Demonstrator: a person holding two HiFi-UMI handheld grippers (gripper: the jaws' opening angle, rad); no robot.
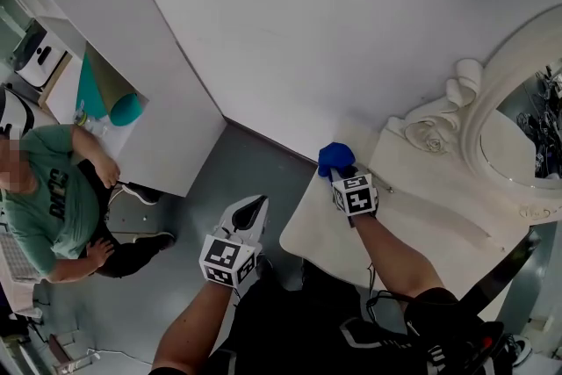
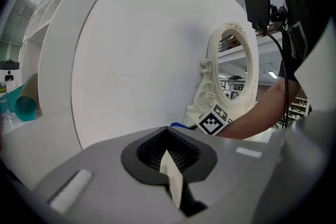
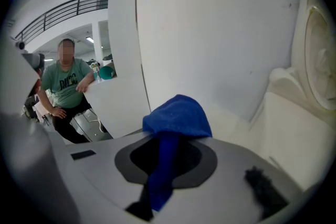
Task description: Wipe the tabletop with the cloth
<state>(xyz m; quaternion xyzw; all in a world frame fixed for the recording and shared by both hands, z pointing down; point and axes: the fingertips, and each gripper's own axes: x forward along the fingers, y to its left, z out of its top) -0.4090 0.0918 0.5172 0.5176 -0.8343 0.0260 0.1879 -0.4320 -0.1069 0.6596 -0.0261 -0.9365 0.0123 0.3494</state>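
Head view, centre: cloth [image 1: 335, 157] clamped in right gripper [image 1: 342, 175] at tabletop [image 1: 413, 208] corner; left gripper [image 1: 249, 208] closed, empty. Risk: mirror [image 1: 480, 111] bumped by wide stroke.

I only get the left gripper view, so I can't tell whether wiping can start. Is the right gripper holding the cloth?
Observer: Yes. The right gripper is shut on the blue cloth, which bunches up beyond its tips.
Operator: Where over the table?
Observer: In the head view, at the cream tabletop's far left corner, near the wall.
Operator: And my left gripper?
Observer: The left gripper hangs over the grey floor, beside the table.
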